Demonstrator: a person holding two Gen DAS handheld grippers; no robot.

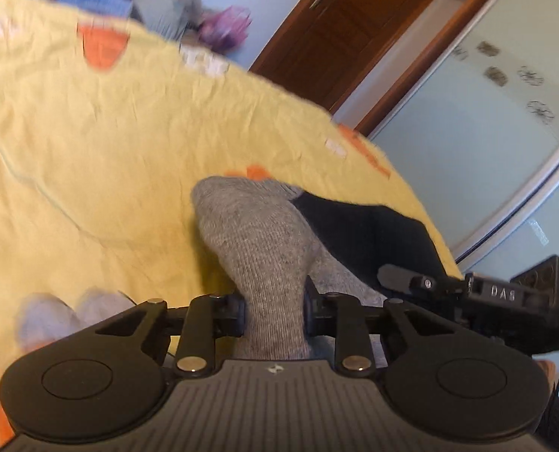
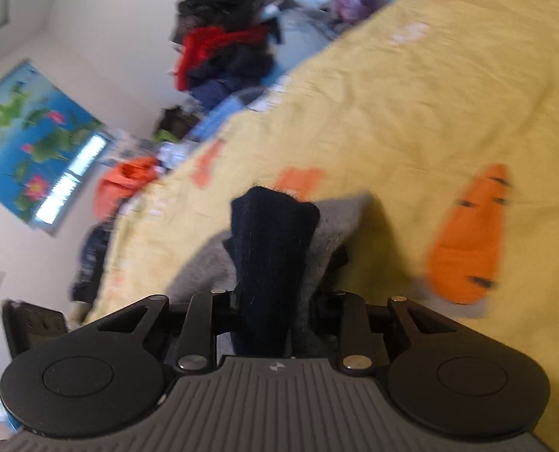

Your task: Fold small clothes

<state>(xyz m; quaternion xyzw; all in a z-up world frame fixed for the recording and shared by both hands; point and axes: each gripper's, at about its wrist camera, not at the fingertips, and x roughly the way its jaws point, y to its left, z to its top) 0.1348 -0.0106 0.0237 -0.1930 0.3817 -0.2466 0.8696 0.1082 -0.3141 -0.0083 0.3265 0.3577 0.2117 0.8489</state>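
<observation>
Here the left gripper is clamped tight on a grey knitted wool sock, its black fingers pressed against both sides of the fabric so that the sock bunches up between them and stands out ahead of the camera. The right gripper is likewise closed hard, on the dark navy fuzzy part of the same bundle, with grey knit showing just behind and beside that dark piece. Whether the grey and the navy are one sock with a dark section or two separate socks cannot be told from these views.

In the left wrist view the navy fabric spreads out to the right of the grey sock, touching it, and the right gripper's black body comes in at the right edge just beside it. The bundle is held over a yellow bedsheet printed with orange carrots, near the sheet's near edge; it is not clear whether the lower fabric rests on the sheet.

A pale lilac item, blurred, lies on the sheet close to the left gripper's left side. Beyond the sheet's far edge a heap of dark and red clothes is piled up.
</observation>
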